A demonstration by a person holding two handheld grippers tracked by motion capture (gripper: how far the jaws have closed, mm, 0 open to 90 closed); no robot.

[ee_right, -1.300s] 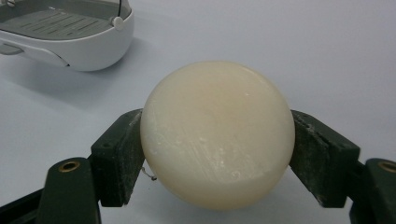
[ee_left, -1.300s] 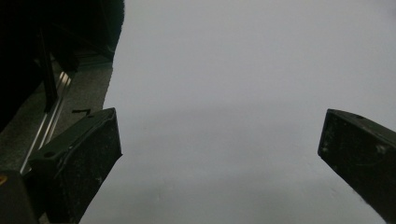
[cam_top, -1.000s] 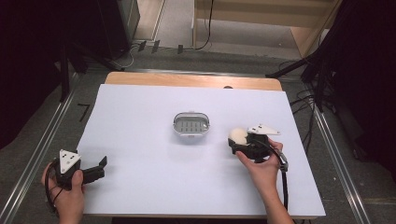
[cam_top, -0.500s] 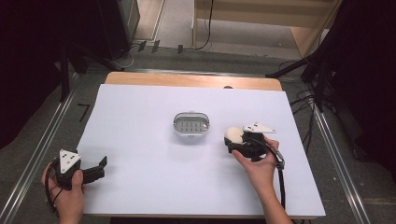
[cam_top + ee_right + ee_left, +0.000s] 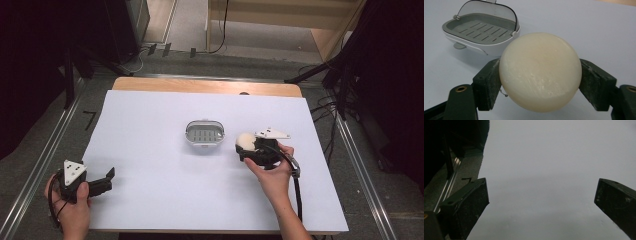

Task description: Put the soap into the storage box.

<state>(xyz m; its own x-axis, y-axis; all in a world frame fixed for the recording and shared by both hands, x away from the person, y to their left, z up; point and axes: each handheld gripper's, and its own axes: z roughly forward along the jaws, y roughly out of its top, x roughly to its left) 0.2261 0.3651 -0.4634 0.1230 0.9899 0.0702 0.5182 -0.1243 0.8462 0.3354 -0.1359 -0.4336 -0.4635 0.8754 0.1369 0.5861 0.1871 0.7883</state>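
Right gripper view: right claw clamps a smooth, waxy round soap; left claw gapes.

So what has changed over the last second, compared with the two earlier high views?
The right tool, shut on the round soap, has moved left across the table, closing on the open soap dish; it now sits just right of the dish, not yet over it. The grip on the soap is as before. The left tool stays open at the table's near left corner, and the dish has not moved.
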